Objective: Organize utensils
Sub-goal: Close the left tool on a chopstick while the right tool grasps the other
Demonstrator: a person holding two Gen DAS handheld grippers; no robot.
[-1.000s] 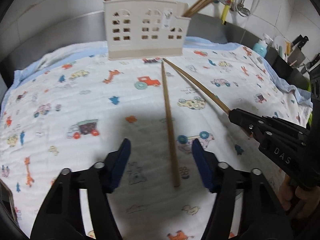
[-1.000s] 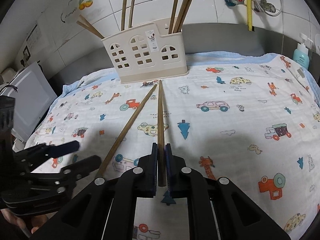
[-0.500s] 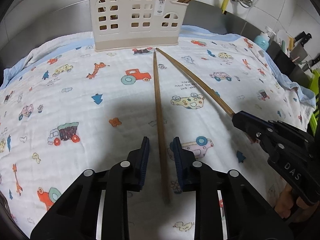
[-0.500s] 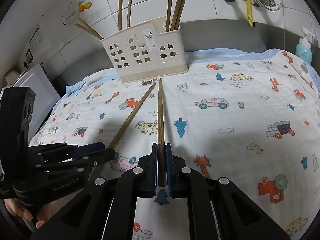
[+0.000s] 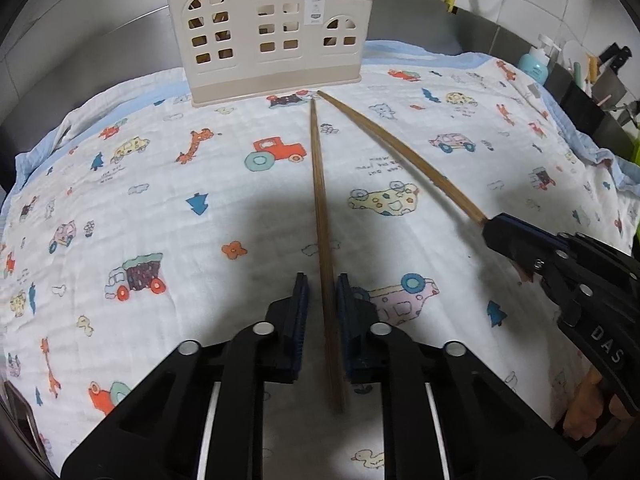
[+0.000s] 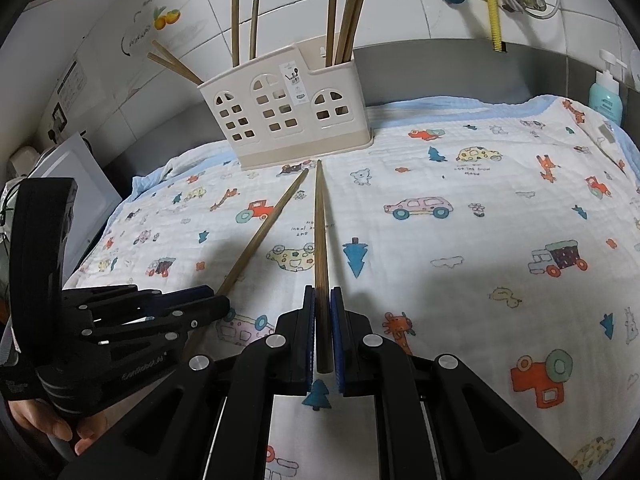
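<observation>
Cartoon-print white cloth (image 5: 140, 208); right black gripper (image 6: 323, 332) clamps one brown wooden chopstick (image 6: 320, 240), tip under pads hidden; left black gripper (image 5: 322, 316) narrowly straddles another wooden chopstick (image 5: 320, 200), contact unclear.

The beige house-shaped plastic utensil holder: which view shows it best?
The right wrist view: the beige house-shaped plastic utensil holder appears whole, with the wooden chopsticks standing in it. The left wrist view shows it closer, but crops its top and most of those chopsticks.

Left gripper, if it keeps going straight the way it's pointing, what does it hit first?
Probably the cream utensil holder. The left gripper straddles a chopstick whose far tip points near the holder's base, with only cloth between. Depth is uncertain.
</observation>
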